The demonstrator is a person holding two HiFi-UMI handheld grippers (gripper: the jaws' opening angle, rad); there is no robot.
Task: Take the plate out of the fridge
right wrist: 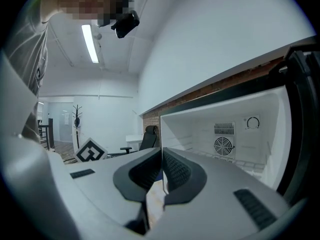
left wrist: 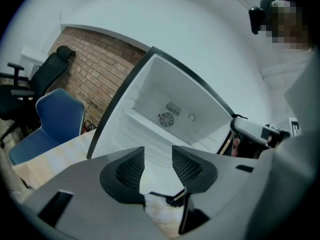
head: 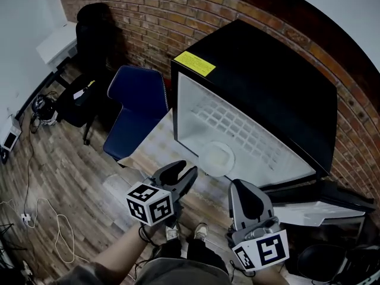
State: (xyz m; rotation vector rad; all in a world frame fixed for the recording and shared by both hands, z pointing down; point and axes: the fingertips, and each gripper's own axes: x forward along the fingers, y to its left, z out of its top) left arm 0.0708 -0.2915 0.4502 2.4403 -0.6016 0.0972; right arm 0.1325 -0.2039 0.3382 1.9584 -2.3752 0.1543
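Left tongs [left wrist: 158,156] are spread wide with nothing between them, hovering just in front of the open black box-shaped fridge [head: 267,82]. Right tongs [right wrist: 162,159] are pinched together and empty. The round white plate [head: 217,157] sits inside on the white wire shelf [head: 243,132], near its front edge, untouched.

Red brick wall [head: 136,22], wood plank floor [head: 59,177], blue chair [head: 133,108], black office chair [head: 89,52], loose white cables [head: 35,209]
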